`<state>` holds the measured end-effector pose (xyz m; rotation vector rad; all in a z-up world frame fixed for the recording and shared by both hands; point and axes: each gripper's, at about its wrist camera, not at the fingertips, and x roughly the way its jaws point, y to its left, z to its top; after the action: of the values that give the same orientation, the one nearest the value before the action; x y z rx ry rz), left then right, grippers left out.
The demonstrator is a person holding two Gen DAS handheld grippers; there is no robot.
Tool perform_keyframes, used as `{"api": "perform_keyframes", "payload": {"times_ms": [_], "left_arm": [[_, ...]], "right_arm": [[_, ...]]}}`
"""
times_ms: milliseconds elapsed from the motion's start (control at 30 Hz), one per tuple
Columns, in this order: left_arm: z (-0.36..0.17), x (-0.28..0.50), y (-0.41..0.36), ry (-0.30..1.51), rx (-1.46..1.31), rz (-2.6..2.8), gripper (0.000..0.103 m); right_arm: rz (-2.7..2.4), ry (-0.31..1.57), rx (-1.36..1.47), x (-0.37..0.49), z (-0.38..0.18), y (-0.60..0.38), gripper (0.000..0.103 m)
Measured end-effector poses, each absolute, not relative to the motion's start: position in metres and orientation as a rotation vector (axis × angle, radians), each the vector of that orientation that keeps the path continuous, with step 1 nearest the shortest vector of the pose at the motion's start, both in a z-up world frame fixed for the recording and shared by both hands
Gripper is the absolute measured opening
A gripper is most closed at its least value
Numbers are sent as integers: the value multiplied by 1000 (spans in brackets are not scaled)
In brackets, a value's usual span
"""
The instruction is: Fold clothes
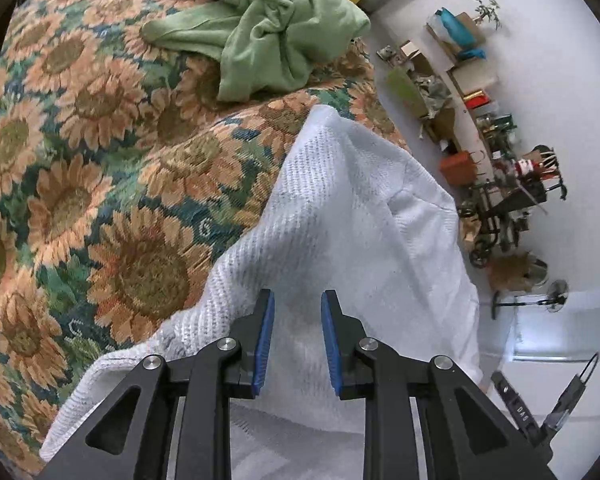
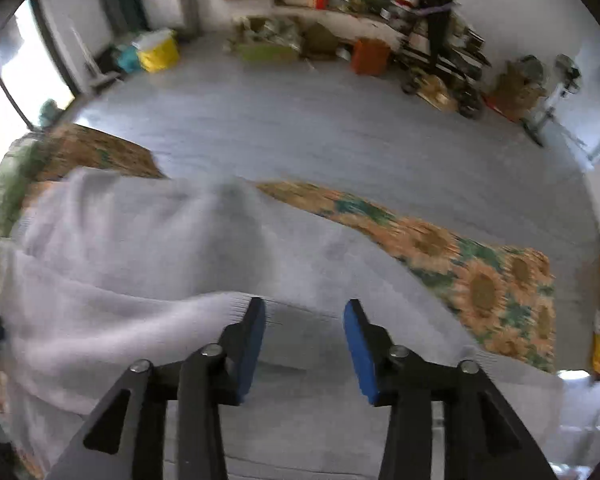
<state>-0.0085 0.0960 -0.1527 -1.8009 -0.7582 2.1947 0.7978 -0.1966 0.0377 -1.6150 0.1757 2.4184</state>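
Left wrist view: the sunflower bedspread (image 1: 100, 152) carries a crumpled green garment (image 1: 276, 36) toward its far edge and the white knit garment (image 1: 340, 208) draped over its near corner. The left gripper (image 1: 297, 300) and right gripper (image 2: 304, 308) hover above the white knit, fingers apart, empty.

Bright, soft daylight is seen throughout; in the right wrist view a window (image 2: 20, 80) at the far left is blown out to white glare. That view is smeared by motion blur, the sunflower bedspread (image 2: 480, 272) streaked. The left wrist view is sharp, the white garment (image 1: 340, 208) faintly shaded. Edges are bent and vignetted by fisheye.
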Motion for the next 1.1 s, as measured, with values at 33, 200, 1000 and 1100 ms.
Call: {"api": "perform_keyframes", "payload": {"times_ms": [33, 200, 1000, 1100], "left_arm": [[-154, -8, 95, -752, -1805, 2193, 24], [-157, -6, 87, -736, -1811, 2160, 24], [-169, -32, -45, -947, -1860, 1985, 24], [-170, -32, -53, -973, -1861, 1985, 24]], "right_arm": [[2464, 162, -1606, 794, 46, -211, 54], [2728, 208, -1796, 744, 50, -312, 58], [2807, -338, -2126, 626, -6, -545, 10], [2855, -289, -2027, 610, 8, -549, 3]]}}
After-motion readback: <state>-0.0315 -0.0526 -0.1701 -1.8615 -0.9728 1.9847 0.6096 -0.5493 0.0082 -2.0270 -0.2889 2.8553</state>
